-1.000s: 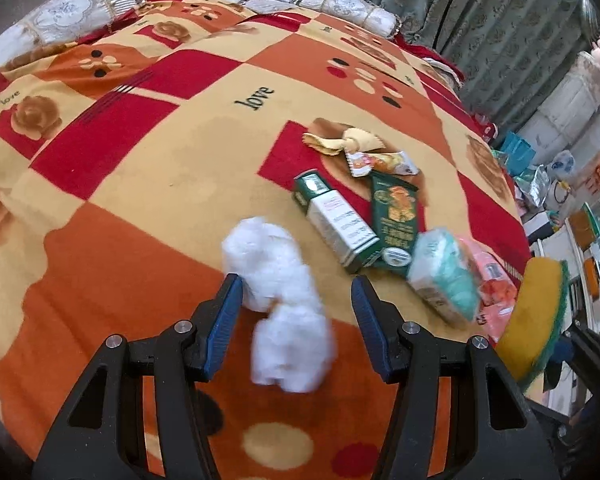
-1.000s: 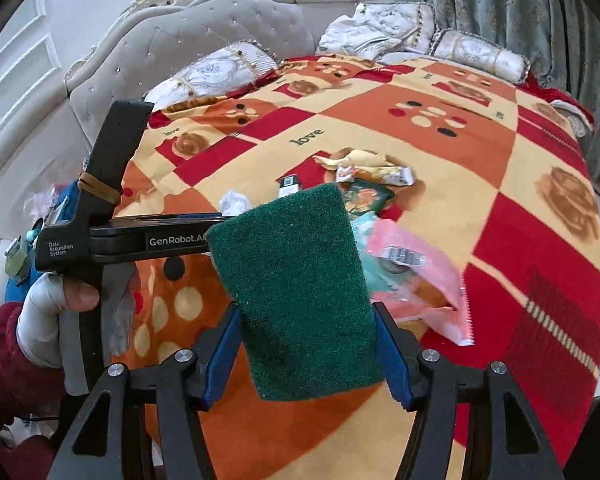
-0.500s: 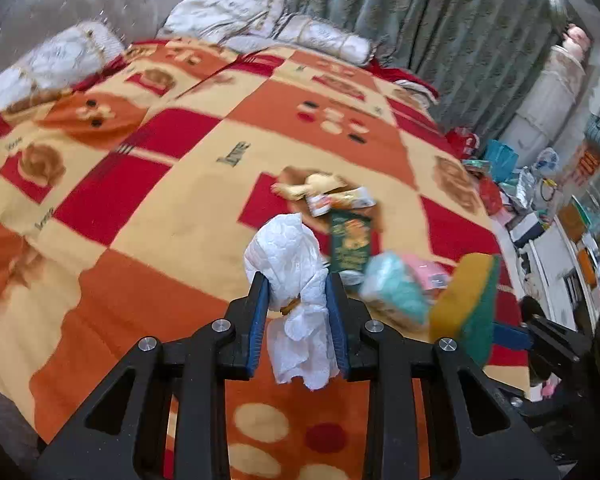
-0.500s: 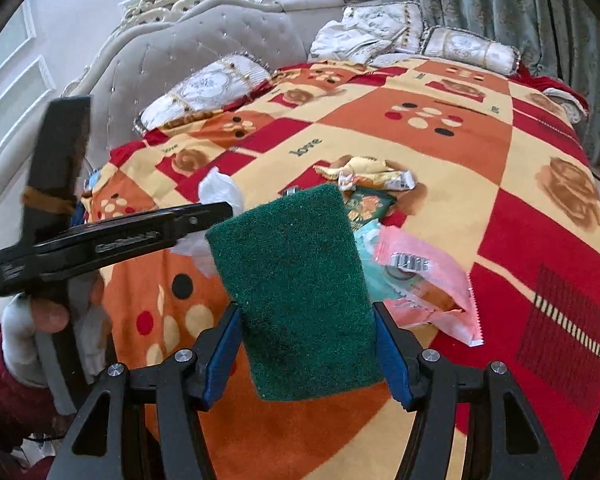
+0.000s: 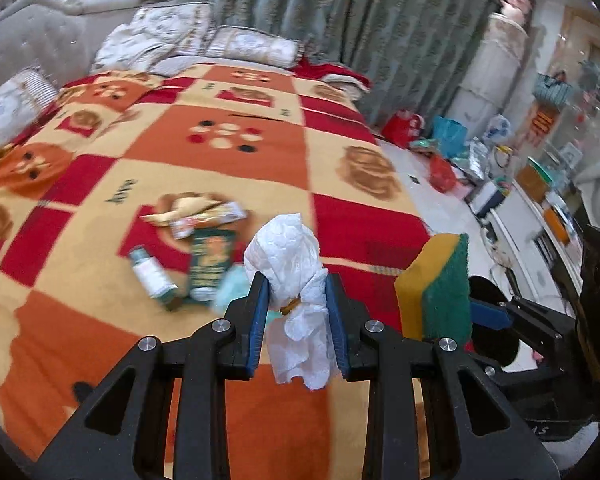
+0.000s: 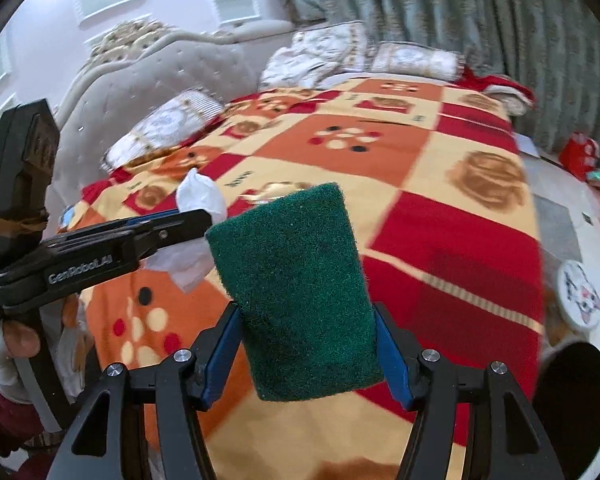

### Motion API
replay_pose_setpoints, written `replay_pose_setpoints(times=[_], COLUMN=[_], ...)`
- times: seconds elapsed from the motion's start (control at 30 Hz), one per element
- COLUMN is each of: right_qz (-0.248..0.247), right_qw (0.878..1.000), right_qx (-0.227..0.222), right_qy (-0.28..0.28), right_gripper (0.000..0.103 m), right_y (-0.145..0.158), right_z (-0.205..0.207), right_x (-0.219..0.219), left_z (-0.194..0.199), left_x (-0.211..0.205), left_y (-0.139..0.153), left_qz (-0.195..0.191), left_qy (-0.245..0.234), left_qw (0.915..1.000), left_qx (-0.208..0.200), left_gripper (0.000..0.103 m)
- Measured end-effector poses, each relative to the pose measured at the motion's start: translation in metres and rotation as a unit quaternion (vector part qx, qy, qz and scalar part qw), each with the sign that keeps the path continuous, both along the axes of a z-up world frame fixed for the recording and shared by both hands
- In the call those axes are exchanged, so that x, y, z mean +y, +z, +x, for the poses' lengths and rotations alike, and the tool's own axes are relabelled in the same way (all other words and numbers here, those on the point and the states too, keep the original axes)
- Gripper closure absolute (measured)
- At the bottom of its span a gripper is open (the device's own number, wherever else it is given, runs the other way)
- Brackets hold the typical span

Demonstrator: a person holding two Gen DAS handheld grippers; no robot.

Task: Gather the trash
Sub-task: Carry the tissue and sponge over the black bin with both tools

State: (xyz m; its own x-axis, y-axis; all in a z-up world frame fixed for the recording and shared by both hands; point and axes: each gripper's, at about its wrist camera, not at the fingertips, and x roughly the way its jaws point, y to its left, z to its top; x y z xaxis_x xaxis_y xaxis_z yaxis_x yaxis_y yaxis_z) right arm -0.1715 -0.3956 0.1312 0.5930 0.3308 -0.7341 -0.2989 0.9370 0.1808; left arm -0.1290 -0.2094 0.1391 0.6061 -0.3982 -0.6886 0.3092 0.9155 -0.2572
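Note:
My left gripper is shut on a crumpled white tissue and holds it above the patterned bed cover. The tissue also shows in the right wrist view, clamped by the left gripper. My right gripper is shut on a green and yellow scouring sponge, which also shows in the left wrist view. More trash lies on the bed: a small white and green box, a green packet, a tan wrapper, a teal pack.
Pillows and a tufted headboard stand at the far end of the bed. Green curtains hang behind. Bags and clutter cover the floor to the right. A black bin opening sits at the lower right.
My left gripper closed on the tissue and lifted it off the bed, then swung right. The right gripper, still holding the sponge, also turned right, away from the trash pile.

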Motion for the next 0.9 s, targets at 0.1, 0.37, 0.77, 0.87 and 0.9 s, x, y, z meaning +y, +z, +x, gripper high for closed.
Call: replay_pose_setpoints(times=[0.1, 0.37, 0.77, 0.87, 0.9], right_qz=[-0.007, -0.020, -0.026, -0.029, -0.030], right_qw=[1.000, 0.996, 0.974, 0.969, 0.968], right_qx=[0.001, -0.004, 0.034, 0.043, 0.046], right_qy=[-0.025, -0.092, -0.223, -0.240, -0.247], right_gripper=[0.042, 0.042, 0.042, 0.040, 0.039], right_y=[0.002, 0.009, -0.014, -0.022, -0.025], right_z=[-0.005, -0.023, -0.048, -0.051, -0.051], right_x=[-0.029, -0.105, -0.231, -0.247, -0.252], left_z=[-0.001, -0.010, -0.012, -0.012, -0.012], left_x=[-0.030, -0.112, -0.226, -0.248, -0.254], left_y=[0.002, 0.003, -0.015, -0.021, -0.023], left_qz=[-0.003, -0.006, -0.042, -0.055, -0.055], left_qy=[-0.023, -0.090, -0.190, -0.205, -0.204], left_qw=[0.9997, 0.9959, 0.9792, 0.9748, 0.9747], left_qx=[-0.001, 0.004, 0.057, 0.069, 0.073], left_gripper=[0.077, 0.077, 0.077, 0.076, 0.076])
